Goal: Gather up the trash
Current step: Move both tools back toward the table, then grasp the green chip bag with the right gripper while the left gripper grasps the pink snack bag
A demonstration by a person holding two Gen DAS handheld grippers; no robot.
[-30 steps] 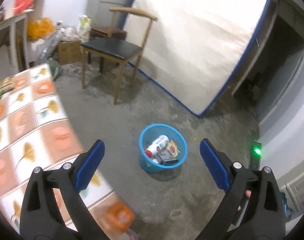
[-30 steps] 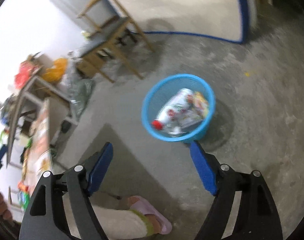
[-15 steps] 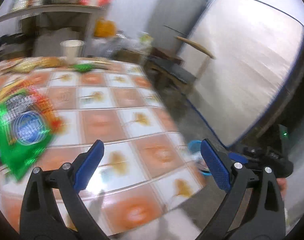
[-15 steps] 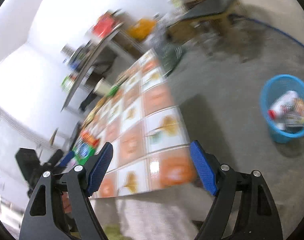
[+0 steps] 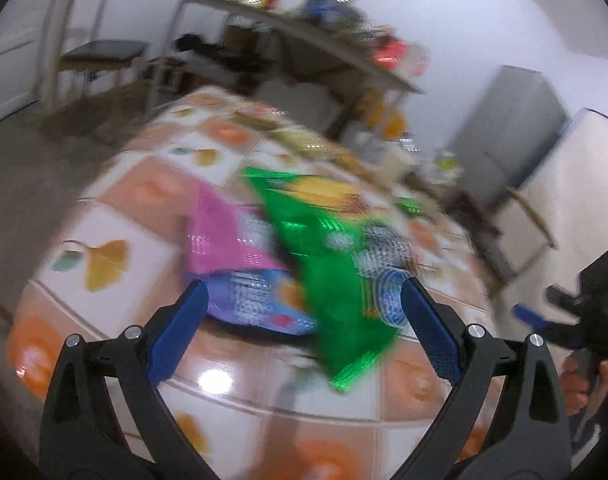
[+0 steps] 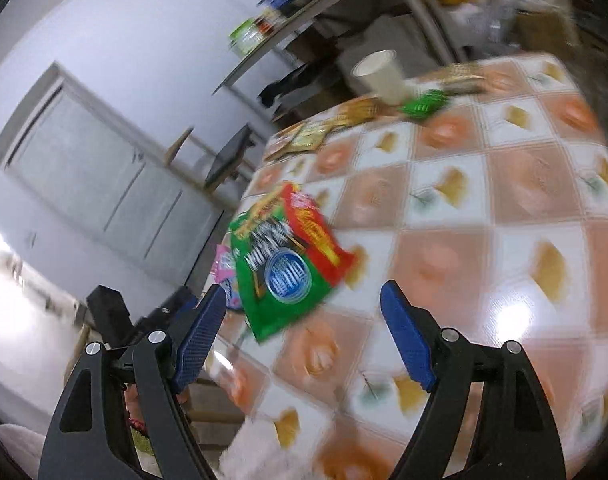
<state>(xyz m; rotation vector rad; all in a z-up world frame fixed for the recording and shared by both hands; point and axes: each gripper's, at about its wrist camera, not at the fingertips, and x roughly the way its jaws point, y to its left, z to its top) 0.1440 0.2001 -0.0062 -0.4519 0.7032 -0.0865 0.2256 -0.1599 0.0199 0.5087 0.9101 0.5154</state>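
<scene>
Counter [image 6: 516, 184] carries a glossy cloth patterned in orange and white squares with yellow leaf motifs. Black-seated chair [image 5: 100, 52] stands on the grey floor [image 5: 32, 168] beyond its far corner. Cluttered shelf [image 5: 304, 36] runs along the white wall; contents blurred. Grey cabinet [image 5: 508, 128] stands at right. Panelled door [image 6: 104, 168] is closed.

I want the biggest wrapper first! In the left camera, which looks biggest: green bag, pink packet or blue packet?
1. green bag
2. and 3. pink packet and blue packet: look alike; blurred and overlapping, so unsure.
</scene>
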